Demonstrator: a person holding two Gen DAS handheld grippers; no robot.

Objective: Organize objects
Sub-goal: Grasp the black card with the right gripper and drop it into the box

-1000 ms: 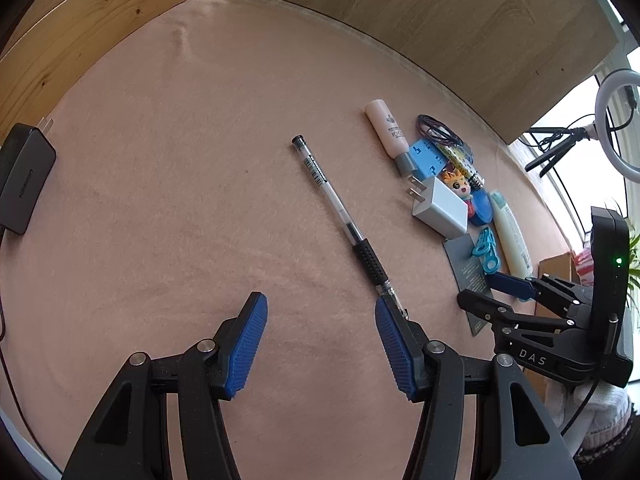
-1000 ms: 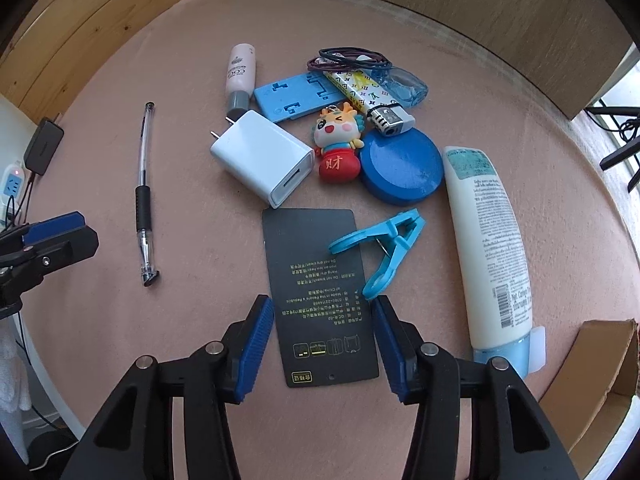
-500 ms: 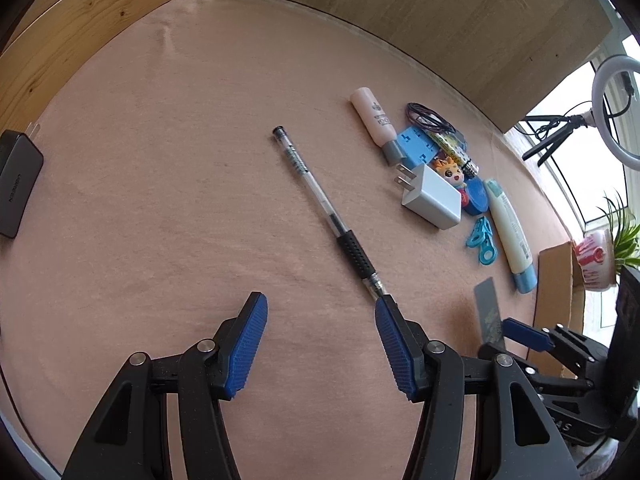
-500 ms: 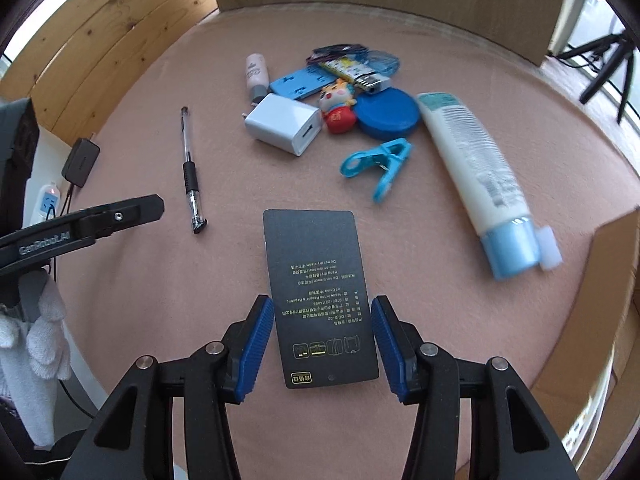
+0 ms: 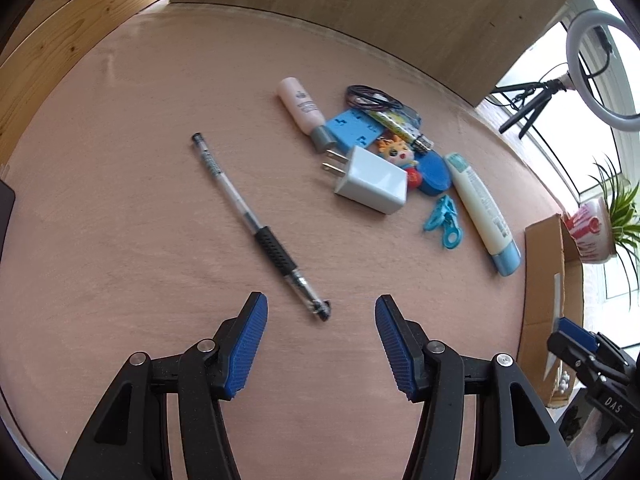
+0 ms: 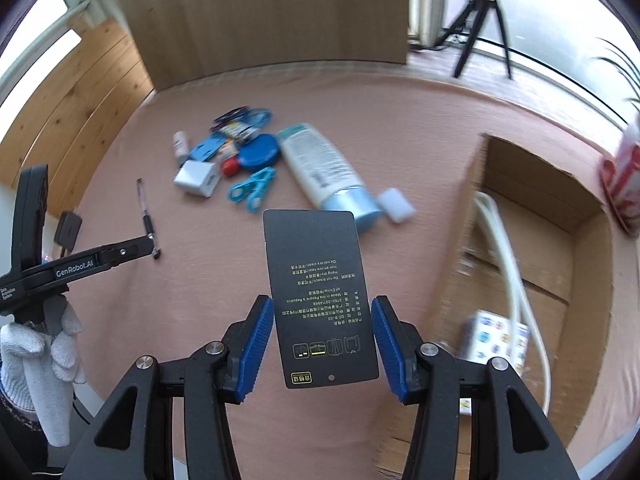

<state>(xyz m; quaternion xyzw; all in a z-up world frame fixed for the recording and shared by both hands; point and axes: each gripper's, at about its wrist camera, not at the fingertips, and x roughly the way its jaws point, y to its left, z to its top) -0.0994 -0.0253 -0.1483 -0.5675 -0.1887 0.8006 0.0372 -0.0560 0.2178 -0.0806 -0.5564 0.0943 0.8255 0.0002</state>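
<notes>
Right tongs (image 6: 320,336): clenched on the black card (image 6: 320,292), which is held flat above the desk (image 6: 400,120), between the object pile and the open cardboard box (image 6: 532,248). The box contains a white cable (image 6: 508,256) and a small printed pack (image 6: 496,340).

Left tongs (image 5: 320,344): released, jaws wide apart, positioned just short of the pen (image 5: 260,228) tip. The pen lies diagonally on the desk. Beside it lie the white charger (image 5: 372,180), blue clip (image 5: 444,222) and lotion tube (image 5: 480,208).

"GenRobot.AI" runs along the left gripper (image 6: 154,245); "DAS" marks the right gripper (image 5: 576,336).
</notes>
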